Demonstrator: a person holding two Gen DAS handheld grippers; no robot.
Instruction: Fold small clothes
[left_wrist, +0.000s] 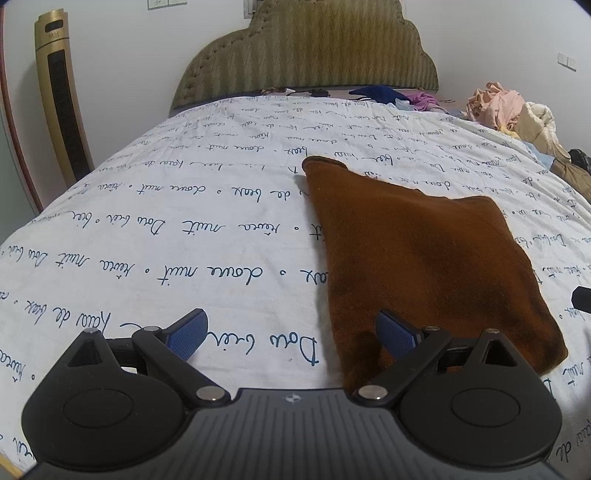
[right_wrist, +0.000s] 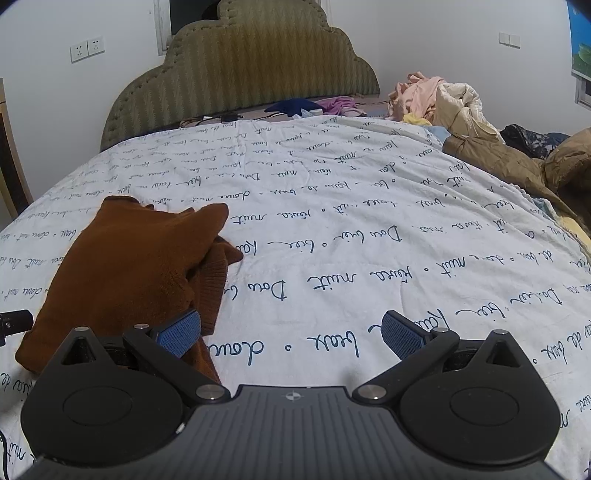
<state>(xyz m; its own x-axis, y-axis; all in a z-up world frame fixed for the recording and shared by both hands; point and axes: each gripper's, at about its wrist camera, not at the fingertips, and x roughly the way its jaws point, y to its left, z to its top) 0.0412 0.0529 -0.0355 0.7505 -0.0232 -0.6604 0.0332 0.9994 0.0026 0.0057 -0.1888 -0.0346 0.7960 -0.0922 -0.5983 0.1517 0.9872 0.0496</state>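
Observation:
A brown knitted garment (left_wrist: 413, 254) lies folded on the white bedspread with blue script (left_wrist: 184, 236). In the right wrist view the garment (right_wrist: 133, 266) lies at the left, with a ribbed cuff showing at its right edge. My left gripper (left_wrist: 291, 332) is open and empty; its right finger hangs over the garment's near left edge. My right gripper (right_wrist: 291, 332) is open and empty; its left finger is over the garment's near right corner. The right gripper's tip shows at the right edge of the left wrist view (left_wrist: 581, 297).
A green padded headboard (left_wrist: 306, 55) stands at the far end. Piled clothes (right_wrist: 436, 99) and a tan jacket (right_wrist: 517, 162) lie at the far right of the bed. A gold tower fan (left_wrist: 61, 99) stands to the left. The bedspread (right_wrist: 369, 221) stretches to the right.

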